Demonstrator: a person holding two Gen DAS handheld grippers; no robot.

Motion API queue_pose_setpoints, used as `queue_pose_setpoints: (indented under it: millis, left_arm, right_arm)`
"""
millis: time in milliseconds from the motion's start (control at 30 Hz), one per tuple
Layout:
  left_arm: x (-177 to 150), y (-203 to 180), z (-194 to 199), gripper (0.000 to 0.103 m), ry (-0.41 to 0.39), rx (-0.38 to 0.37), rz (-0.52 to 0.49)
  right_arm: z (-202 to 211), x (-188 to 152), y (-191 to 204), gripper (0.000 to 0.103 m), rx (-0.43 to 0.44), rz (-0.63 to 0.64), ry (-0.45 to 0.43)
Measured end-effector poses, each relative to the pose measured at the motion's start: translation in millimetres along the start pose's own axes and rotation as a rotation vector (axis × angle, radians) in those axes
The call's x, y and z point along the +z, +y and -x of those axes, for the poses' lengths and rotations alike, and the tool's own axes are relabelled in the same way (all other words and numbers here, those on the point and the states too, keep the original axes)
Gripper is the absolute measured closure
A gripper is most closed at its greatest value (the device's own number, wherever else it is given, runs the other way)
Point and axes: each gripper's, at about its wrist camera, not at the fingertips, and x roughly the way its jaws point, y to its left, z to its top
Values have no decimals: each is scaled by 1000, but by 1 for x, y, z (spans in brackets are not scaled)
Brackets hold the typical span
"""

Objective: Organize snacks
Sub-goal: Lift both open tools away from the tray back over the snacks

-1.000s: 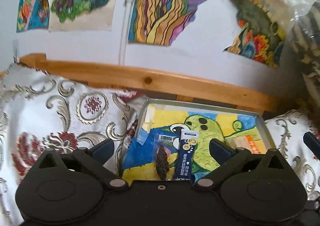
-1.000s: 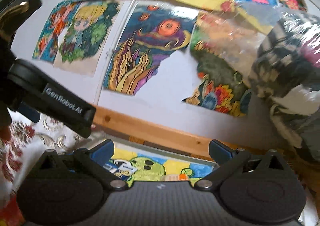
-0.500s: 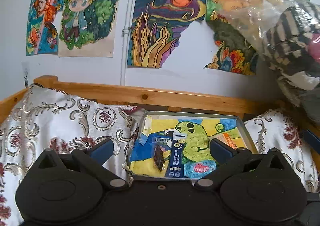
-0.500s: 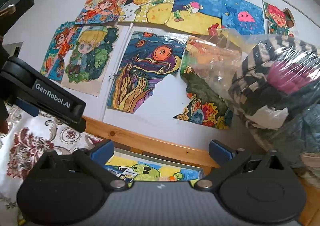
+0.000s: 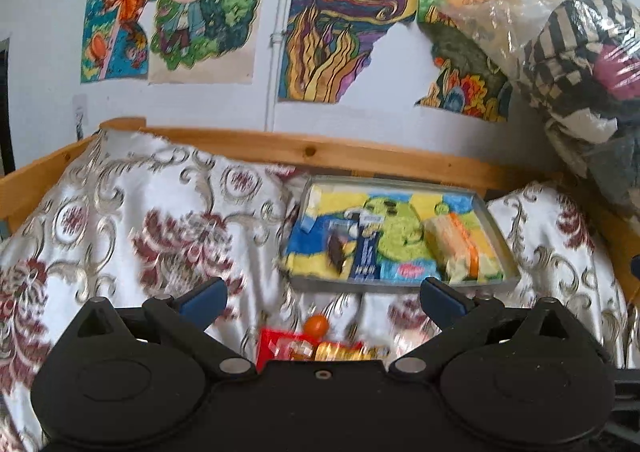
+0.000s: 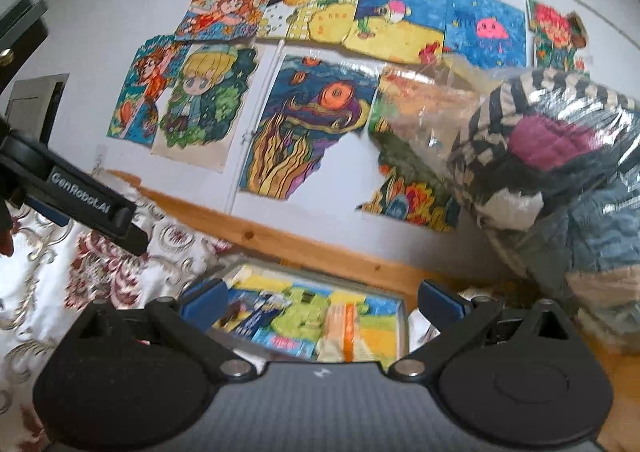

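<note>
The bed cover (image 5: 168, 228) is soft and lumpy, so the tray (image 5: 500, 248) is sitting a bit tilted on it — a push from the tongs could be tipping it and sliding the snacks out. The red snack packet (image 5: 280, 344) is lying on the cover just in front of the tray, with a small orange ball (image 5: 316, 326) right beside it. That ball could be rolling away if the packet gets nudged. The packet looks shiny and flat, so I think it could be slipping out of a weak pinch.

The left tongs (image 5: 322, 298) are standing wide open, holding nothing and touching nothing, hanging over the red packet. The right tongs (image 6: 322, 300) are wide open too — empty, hanging above the tray, where an orange-striped packet (image 6: 344, 328) and a blue stick packet (image 5: 366, 256) are already lying.
</note>
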Motion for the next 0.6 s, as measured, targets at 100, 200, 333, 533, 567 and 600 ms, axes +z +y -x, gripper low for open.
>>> queue_pose_setpoints:
  millis: [100, 200, 333, 533, 567, 600]
  left_arm:
    - [-16, 8, 3, 1, 28, 6, -8]
    - [-32, 15, 3, 1, 65, 12, -25]
    - [-50, 21, 1, 1, 106, 16, -45]
    - [-73, 24, -9, 1, 173, 0, -80]
    - [-76, 23, -12, 1, 185, -5, -84]
    - [-80, 22, -14, 1, 197, -10, -87]
  right_arm:
    - [6, -5, 0, 0, 25, -17, 54]
    - [10, -11, 1, 0, 49, -29, 109]
    - [12, -19, 3, 0, 71, -26, 178]
    - [4, -34, 11, 0, 120, -8, 314]
    - [1, -36, 12, 0, 128, -6, 338]
    - [-1, -38, 14, 0, 137, -3, 363]
